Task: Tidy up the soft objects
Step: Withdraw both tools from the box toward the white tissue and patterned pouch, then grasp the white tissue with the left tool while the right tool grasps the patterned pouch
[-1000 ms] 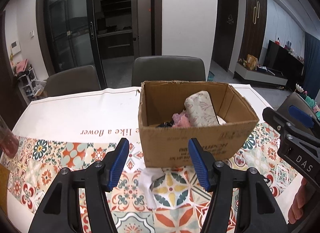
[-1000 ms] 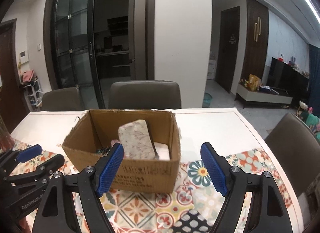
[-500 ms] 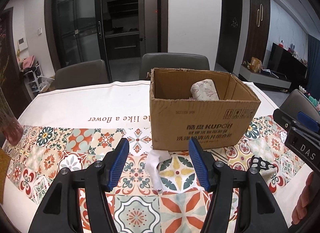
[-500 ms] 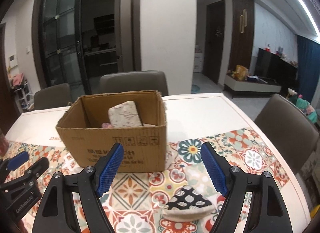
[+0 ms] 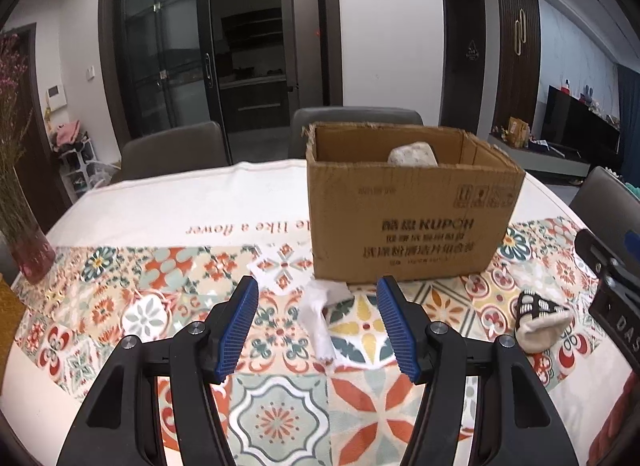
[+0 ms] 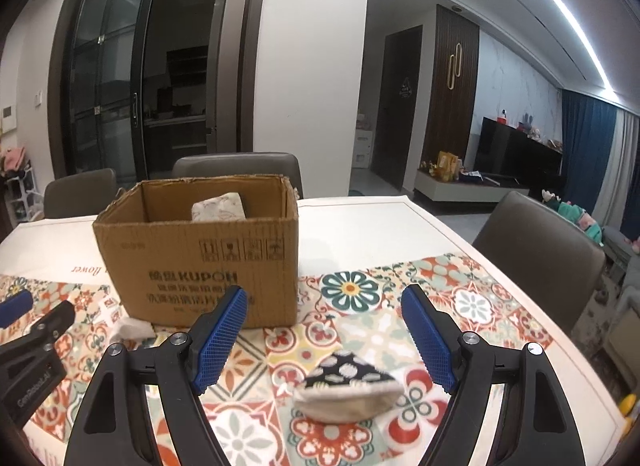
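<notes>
A brown cardboard box [image 5: 412, 221] [image 6: 204, 258] stands on the patterned tablecloth with a pale printed pouch [image 5: 413, 154] [image 6: 218, 206] inside. A white crumpled cloth [image 5: 320, 316] [image 6: 132, 329] lies on the table in front of the box, between the fingers of my open, empty left gripper [image 5: 316, 326]. A black-and-cream spotted soft item [image 6: 348, 388] [image 5: 538, 318] lies to the right of the box, between the fingers of my open, empty right gripper [image 6: 324, 340].
A red vase with dried flowers [image 5: 24, 234] stands at the table's left edge. Grey chairs [image 5: 356, 129] [image 6: 540, 250] stand behind and to the right of the table. The table edge [image 6: 580, 362] runs close on the right.
Both grippers have dropped lower and pulled back from the box, down toward the table. The white cloth and the spotted item now lie between the fingers. Both stay open.
</notes>
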{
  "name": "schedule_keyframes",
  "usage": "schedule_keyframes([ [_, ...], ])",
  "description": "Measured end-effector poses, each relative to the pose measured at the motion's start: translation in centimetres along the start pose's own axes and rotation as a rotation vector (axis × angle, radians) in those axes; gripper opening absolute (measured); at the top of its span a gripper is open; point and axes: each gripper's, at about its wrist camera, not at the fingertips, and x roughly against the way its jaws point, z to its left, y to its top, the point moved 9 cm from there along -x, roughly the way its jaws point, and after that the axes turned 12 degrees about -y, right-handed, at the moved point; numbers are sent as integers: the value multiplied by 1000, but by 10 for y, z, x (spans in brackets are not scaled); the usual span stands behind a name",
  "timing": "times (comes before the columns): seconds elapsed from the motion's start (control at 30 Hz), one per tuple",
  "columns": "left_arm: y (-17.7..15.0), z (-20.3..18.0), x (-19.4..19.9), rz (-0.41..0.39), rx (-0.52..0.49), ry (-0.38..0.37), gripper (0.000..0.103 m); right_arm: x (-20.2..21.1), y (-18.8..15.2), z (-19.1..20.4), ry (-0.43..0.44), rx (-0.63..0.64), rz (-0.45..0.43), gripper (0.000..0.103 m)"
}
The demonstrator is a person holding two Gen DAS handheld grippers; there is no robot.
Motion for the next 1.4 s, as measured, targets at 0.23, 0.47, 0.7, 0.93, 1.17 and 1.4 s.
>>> schedule_keyframes([
  [0.23, -24, -2, -5, 33, -16, -4, 61, 9, -31, 2, 18, 13, 33, 80],
  [0.47, -40, 4, -10, 47, 2, 0, 61, 14, -47, -1, -22, 17, 27, 80],
  [0.7, -49, 9, -20, 77, 5, 11, 61, 3, -75, 13, 45, -3, 146, 79],
  [0.93, -54, 11, -33, 91, 6, 12, 61, -18, -101, 23, 36, 19, 237, 76],
  [1.17, -57, 18, -54, 115, 36, 3, 61, -31, -107, 28, 1, 25, 257, 75],
  [1.4, -57, 22, -75, 140, 40, 11, 60, -47, -116, 37, -27, 45, 291, 75],
])
